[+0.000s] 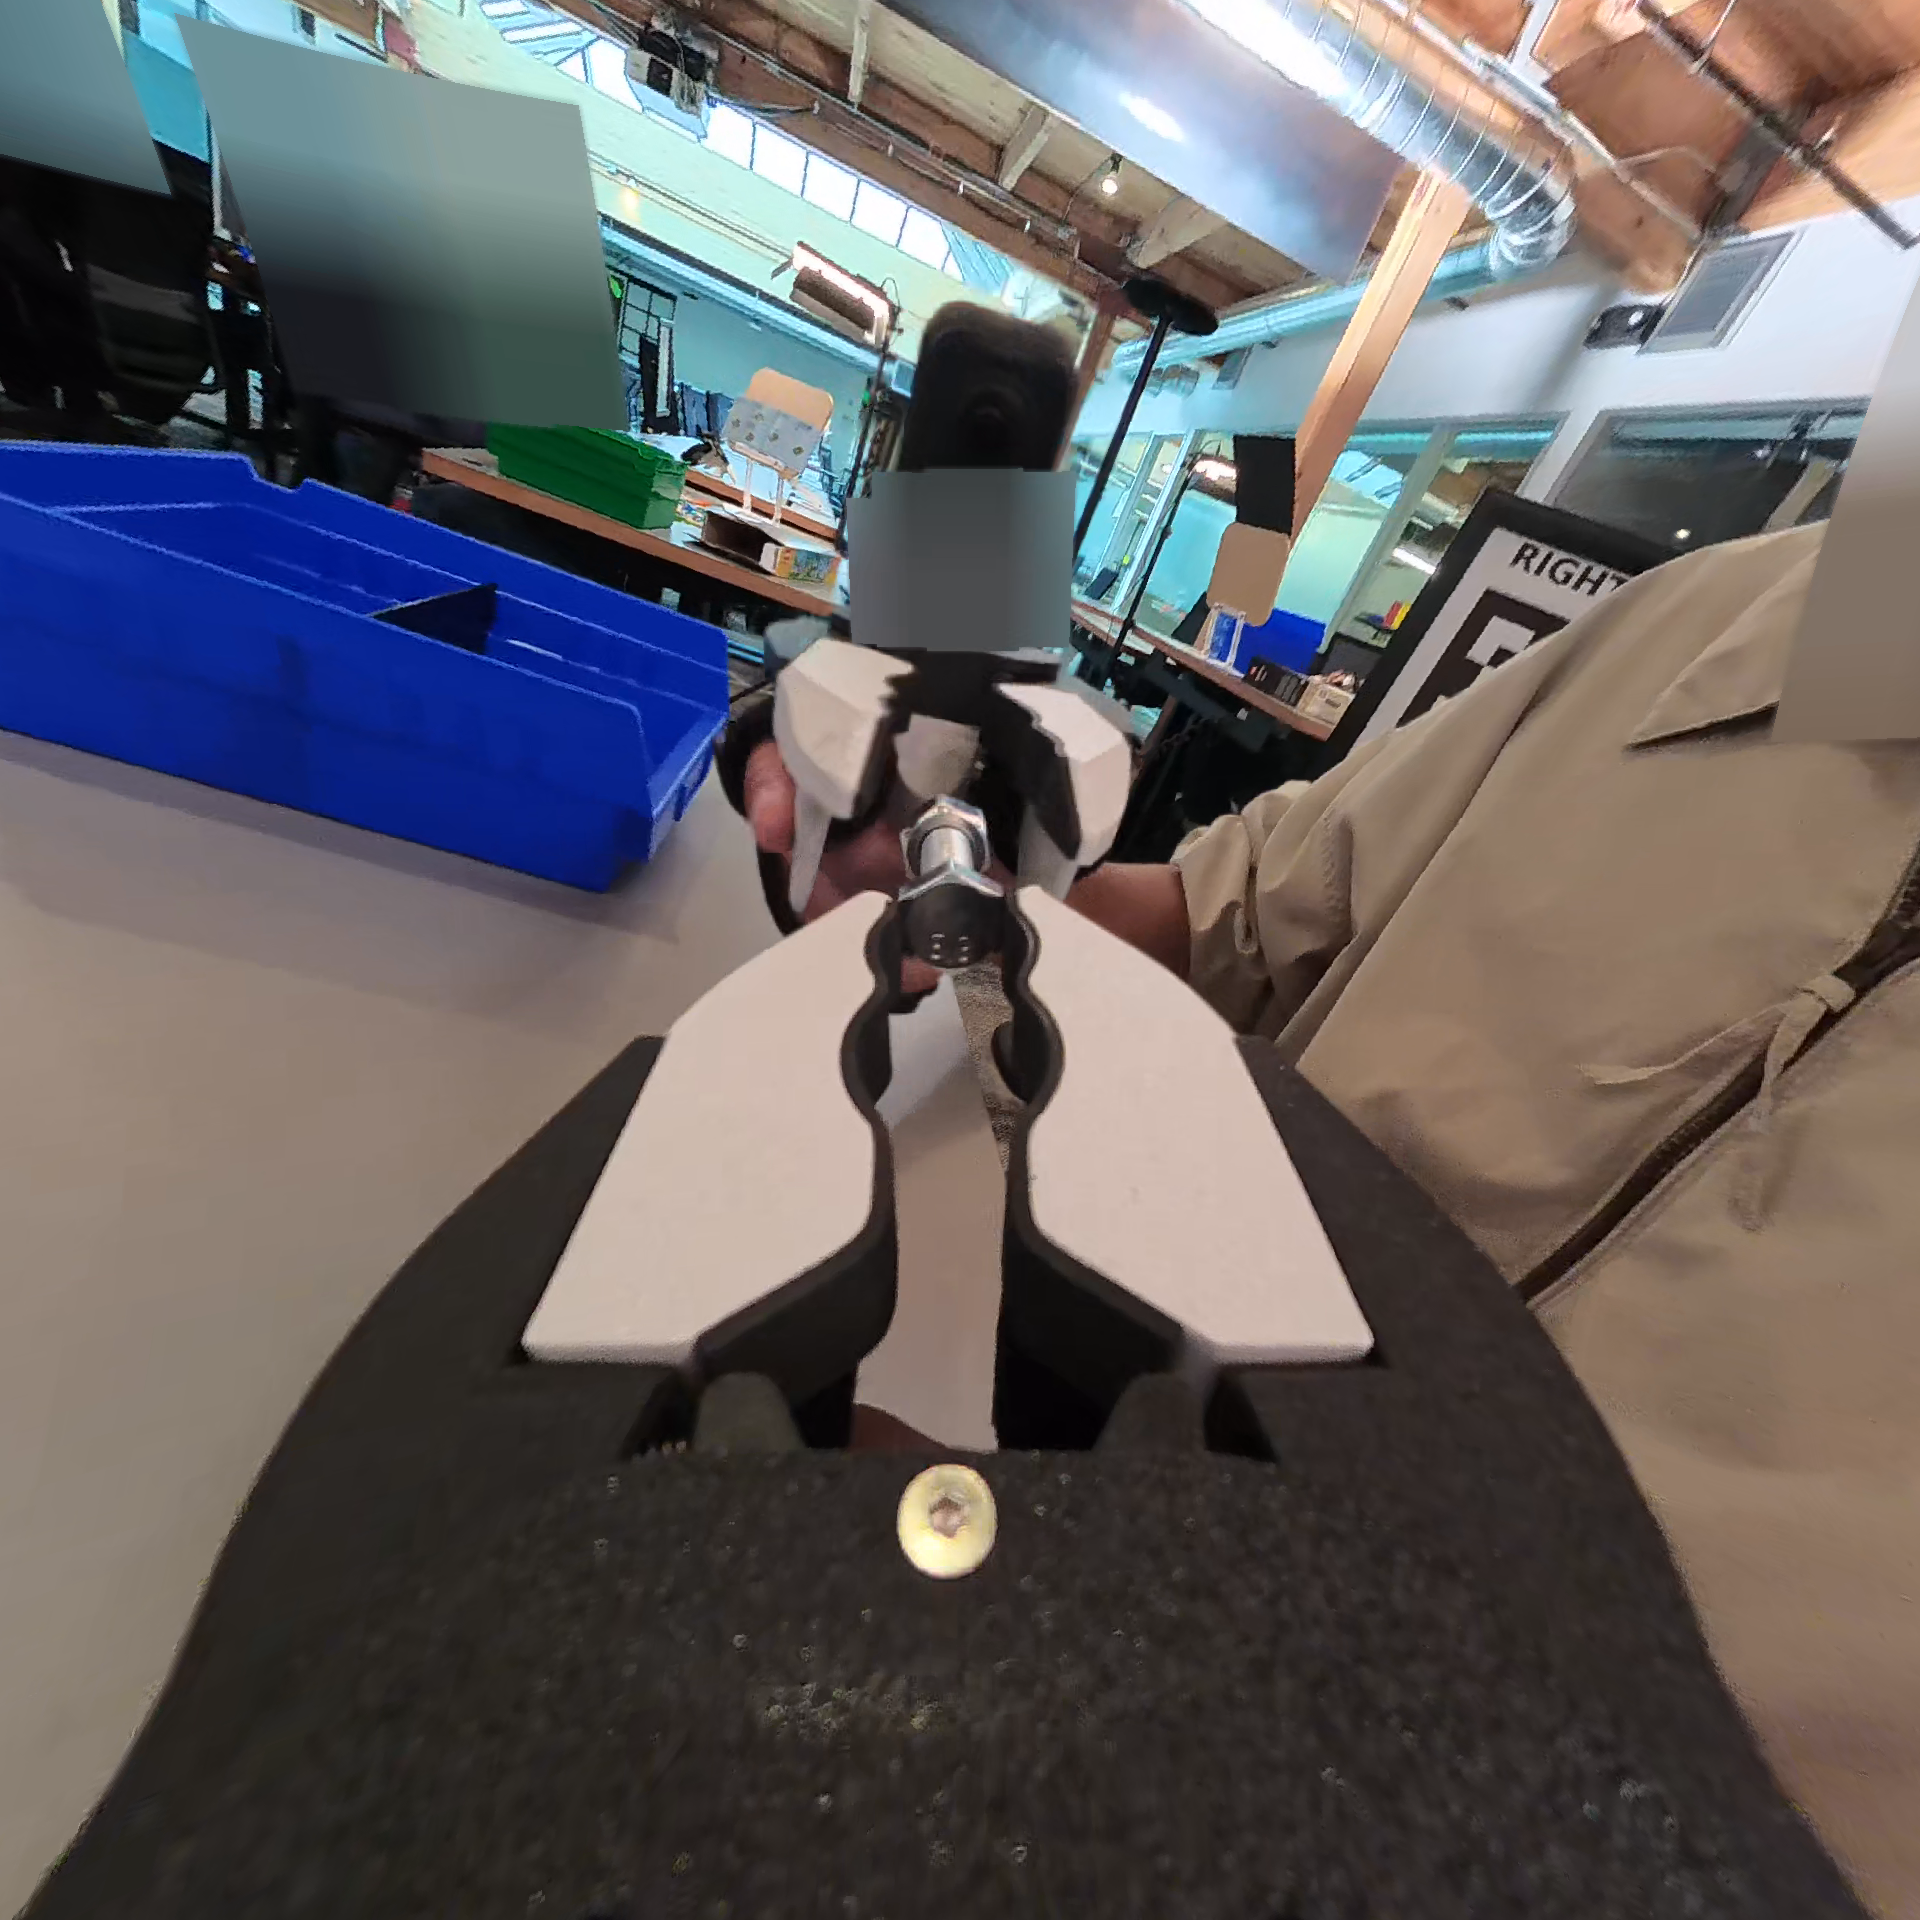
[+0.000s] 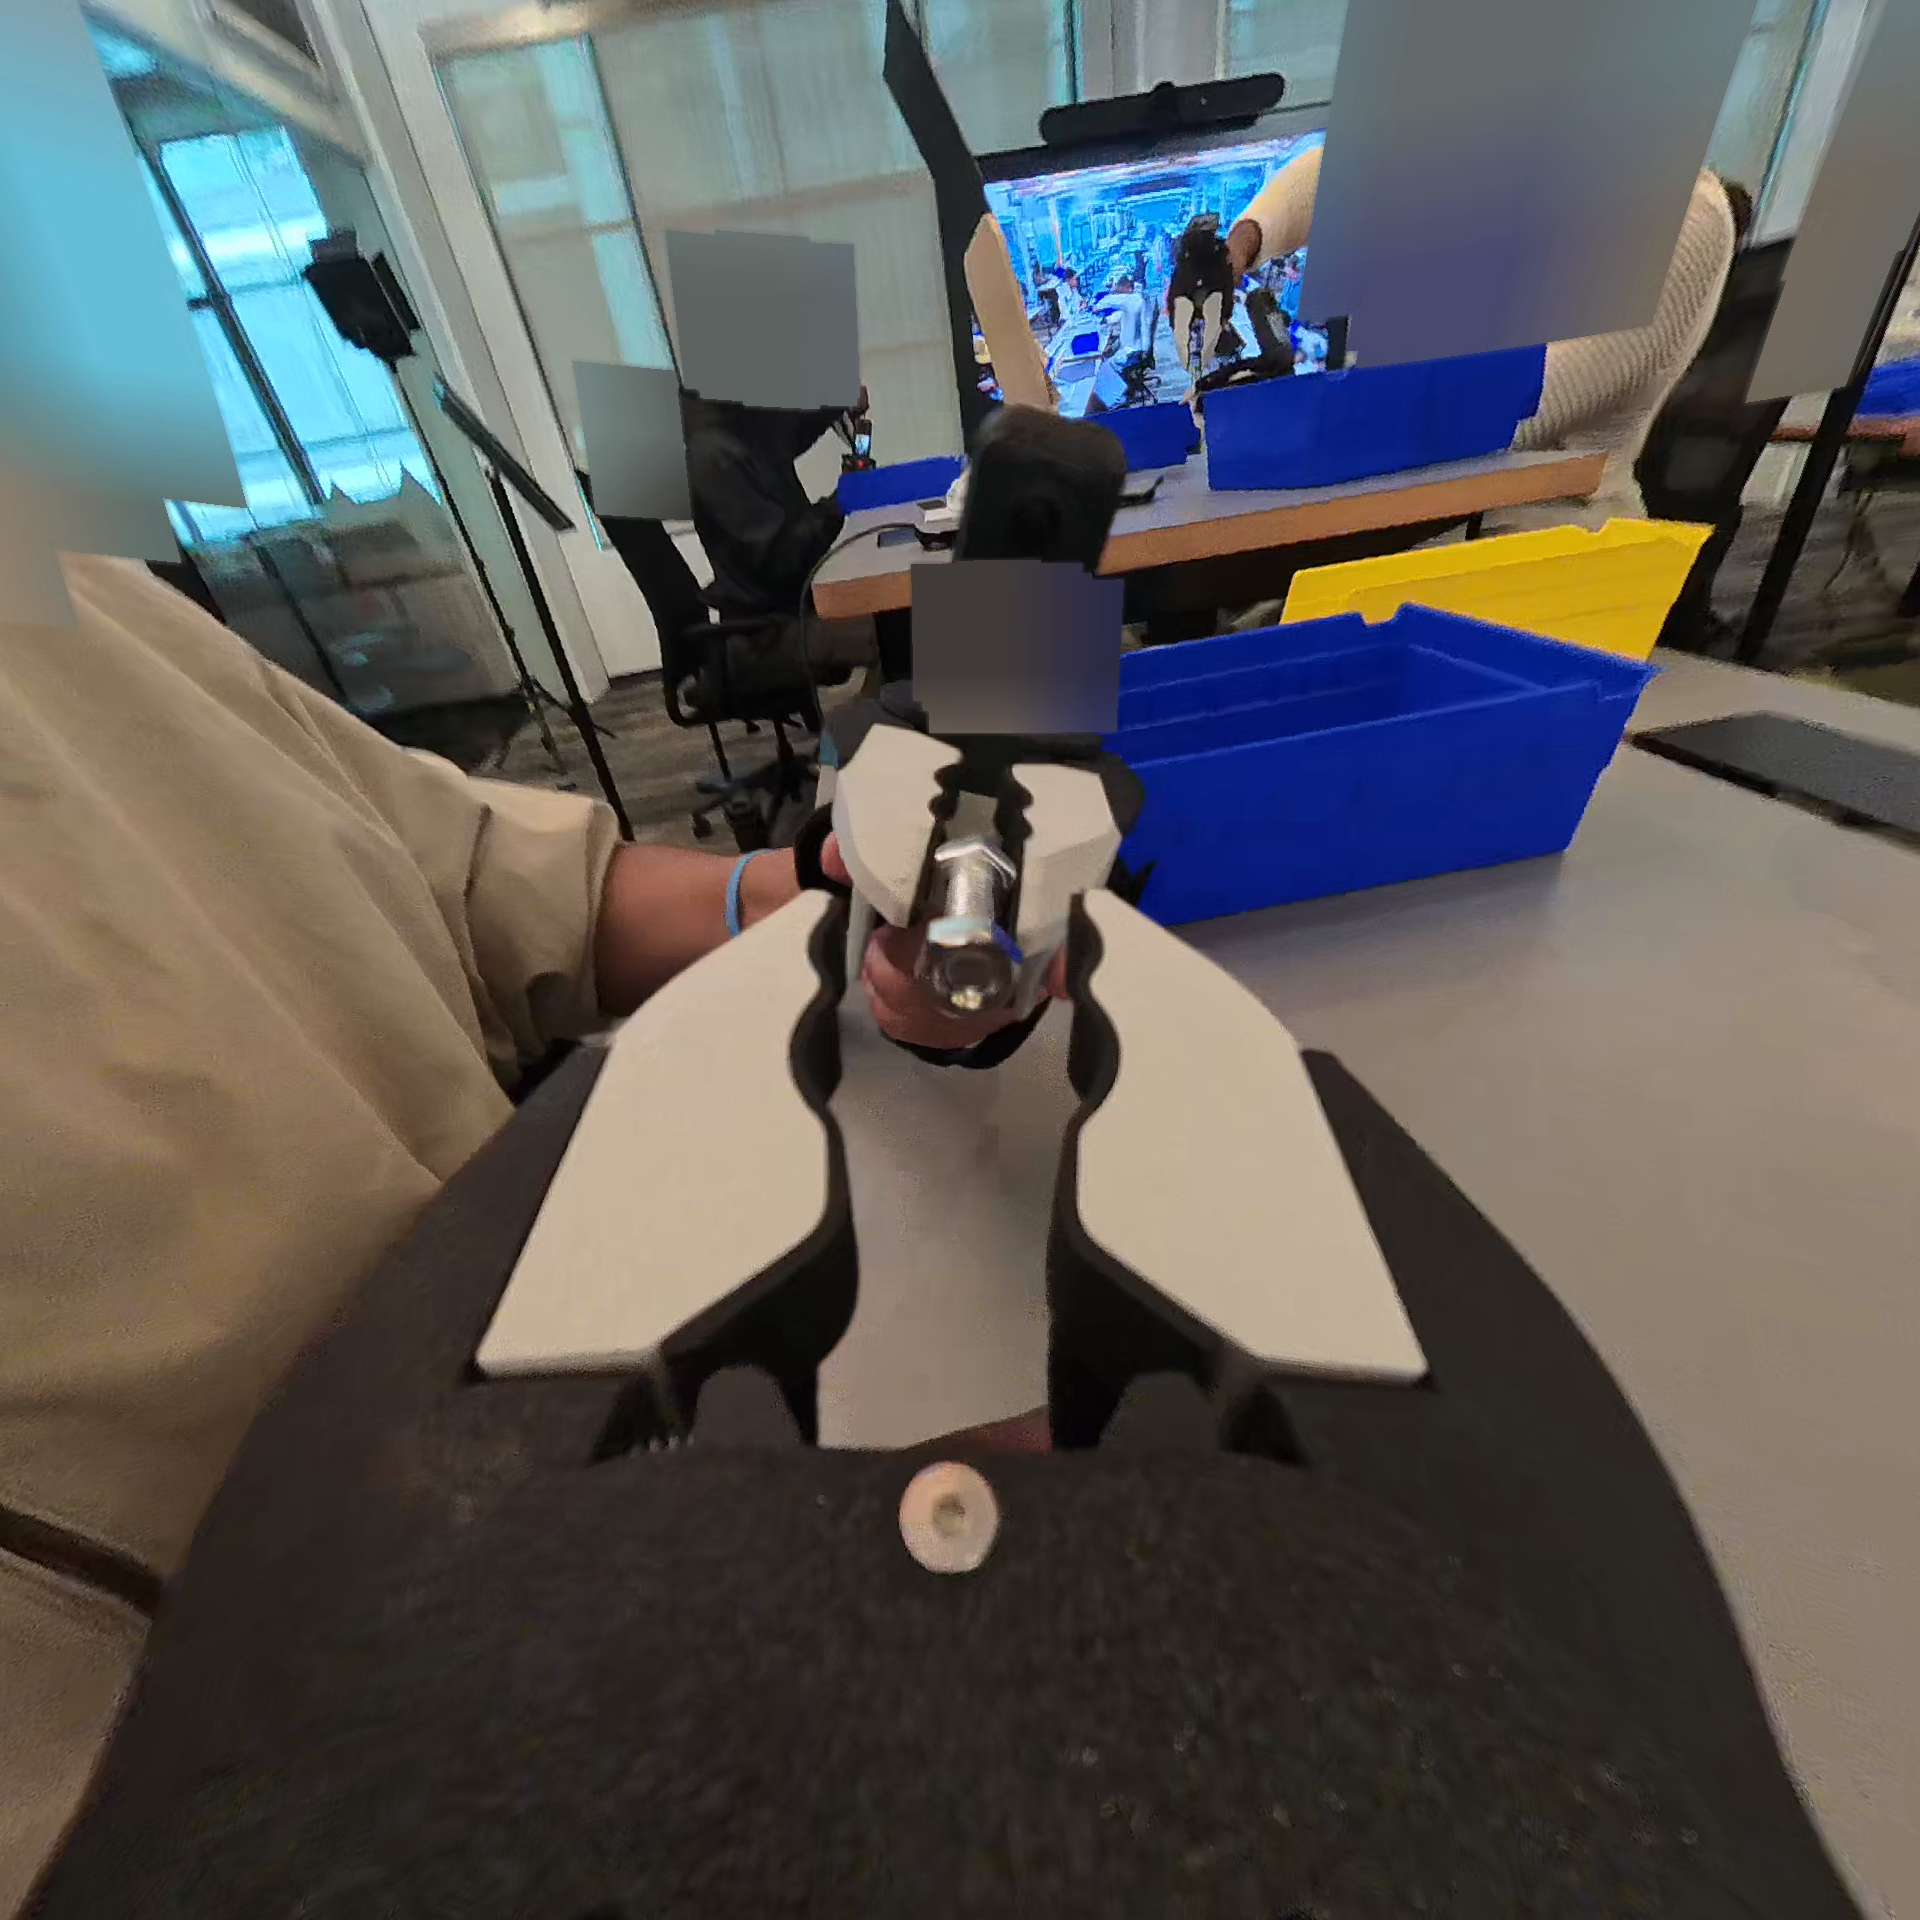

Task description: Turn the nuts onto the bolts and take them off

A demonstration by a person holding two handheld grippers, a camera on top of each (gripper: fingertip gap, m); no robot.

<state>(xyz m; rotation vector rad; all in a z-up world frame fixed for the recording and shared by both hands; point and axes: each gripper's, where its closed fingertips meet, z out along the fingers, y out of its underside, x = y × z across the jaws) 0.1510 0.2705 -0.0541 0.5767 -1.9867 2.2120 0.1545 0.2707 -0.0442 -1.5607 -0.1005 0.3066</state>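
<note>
Steel bolt [image 1: 951,914] head clamped in left tool [image 1: 951,935]; right tool [image 2: 951,935], gaping, should close squarely on the nut [image 2: 961,940].

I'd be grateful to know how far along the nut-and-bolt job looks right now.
Done: a nut already sits on the bolt, near its free end. In hand: the left gripper clamps the bolt's head, while the right gripper is open around the nut end, not gripping. Left: closing on the nut and turning it; whether it is going on or coming off cannot be told.
</note>
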